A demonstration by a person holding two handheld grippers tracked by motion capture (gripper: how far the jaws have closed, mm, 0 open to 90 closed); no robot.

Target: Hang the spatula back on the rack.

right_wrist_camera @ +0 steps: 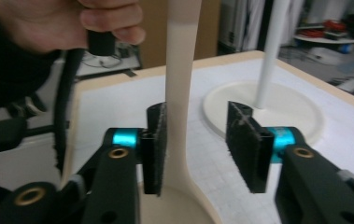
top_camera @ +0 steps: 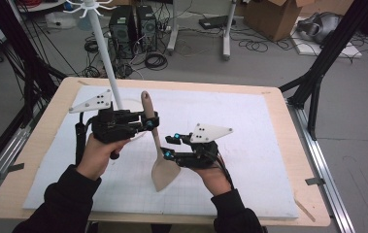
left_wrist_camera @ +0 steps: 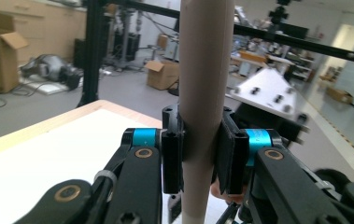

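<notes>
White matting covers the table (top_camera: 269, 145); left gripper (left_wrist_camera: 202, 154) pinches the beige plastic spatula's (top_camera: 156, 145) handle, while right gripper (right_wrist_camera: 202, 149) stands spread, one pad beside the neck.

Black sleeves; black tools (top_camera: 145, 121), cyan joints, grey three-cornered plates, trailing cables.

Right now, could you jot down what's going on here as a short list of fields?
Thing in hand: spatula, beige, upright, blade down near the white mat
Left gripper: shut on the spatula's handle
Right gripper: open, jaws either side of the handle just above the blade; one pad close to it, the other apart
Behind: white stand on a round base
Table: pale wood under the mat
</notes>
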